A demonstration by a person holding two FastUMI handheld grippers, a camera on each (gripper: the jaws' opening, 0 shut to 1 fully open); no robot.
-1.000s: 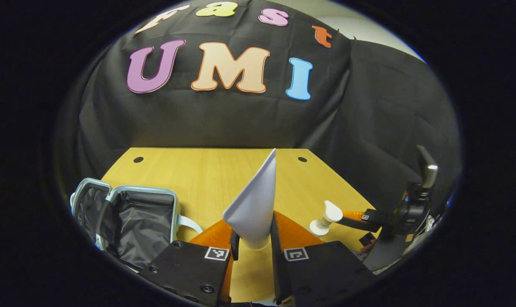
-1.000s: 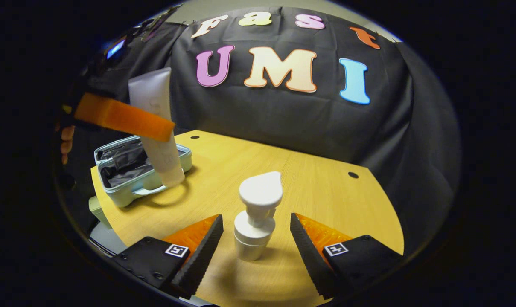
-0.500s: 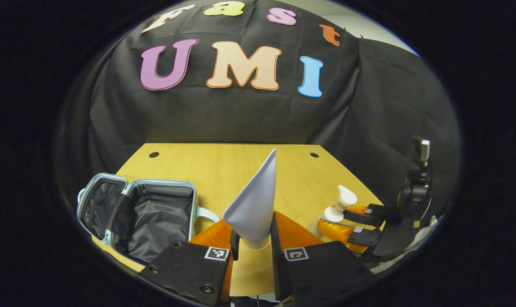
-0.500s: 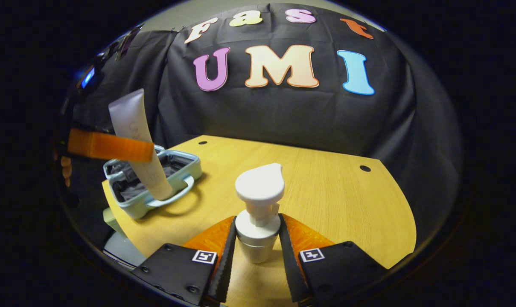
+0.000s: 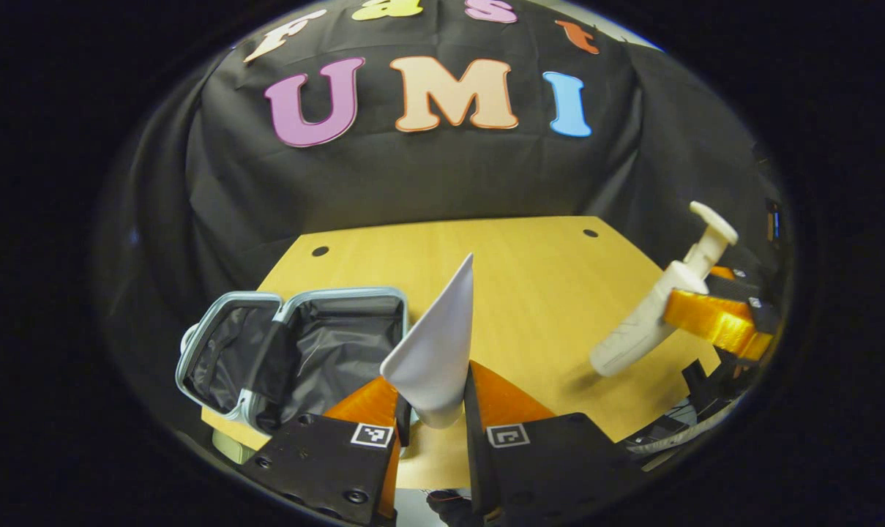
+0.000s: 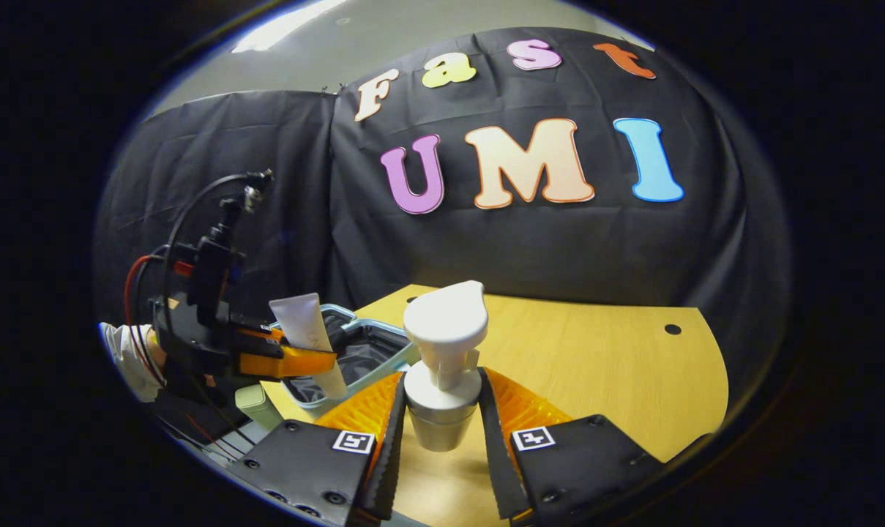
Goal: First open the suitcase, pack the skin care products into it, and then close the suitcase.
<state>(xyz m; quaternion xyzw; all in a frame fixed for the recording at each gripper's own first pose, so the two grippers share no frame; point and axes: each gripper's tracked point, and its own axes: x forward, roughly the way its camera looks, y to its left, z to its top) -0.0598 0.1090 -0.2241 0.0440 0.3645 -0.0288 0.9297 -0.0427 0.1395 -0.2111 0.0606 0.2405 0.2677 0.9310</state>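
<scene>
The pump bottle (image 6: 442, 366), now lifted clear of the bench (image 6: 596, 366), is being gripped by the right tool (image 6: 442, 432) while the tube (image 5: 435, 351), clamped in the left tool (image 5: 433, 424), is being carried nearer the open suitcase (image 5: 296, 344), so both products are being readied for packing.

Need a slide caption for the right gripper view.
Right tongs clamp a white pump bottle above the table; left tongs carry a tube by the open suitcase.

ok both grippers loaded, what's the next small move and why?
Probably carry the left gripper with its tube over the suitcase: it lies open right beside the tube, while the right gripper holds the pump bottle farther off.
</scene>
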